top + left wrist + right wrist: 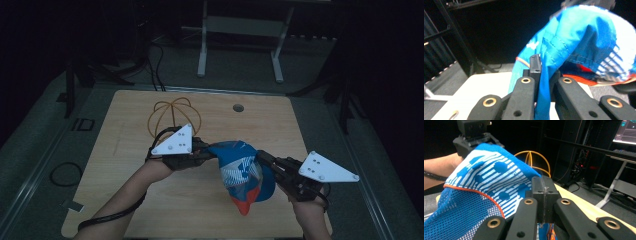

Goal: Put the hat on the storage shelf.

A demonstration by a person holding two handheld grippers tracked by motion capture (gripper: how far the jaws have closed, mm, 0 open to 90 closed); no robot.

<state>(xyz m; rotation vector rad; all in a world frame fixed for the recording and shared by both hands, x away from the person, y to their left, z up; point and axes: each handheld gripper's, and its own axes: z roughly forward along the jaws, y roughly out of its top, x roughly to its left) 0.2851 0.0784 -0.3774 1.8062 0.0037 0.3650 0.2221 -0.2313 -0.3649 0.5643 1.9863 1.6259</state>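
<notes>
Left claw (212, 152) and right claw (264, 159) clamp cap (245, 172) (brim hidden)

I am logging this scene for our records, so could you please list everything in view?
cap: one, blue and white with orange trim, held above the table between both grippers
wire dome frame: one, orange, far left part of the table
table: one, light wood, with a round hole near its far edge
metal stand: one, grey, floor beyond the table
left gripper: black, shut on cap
right gripper: black, shut on cap
</notes>
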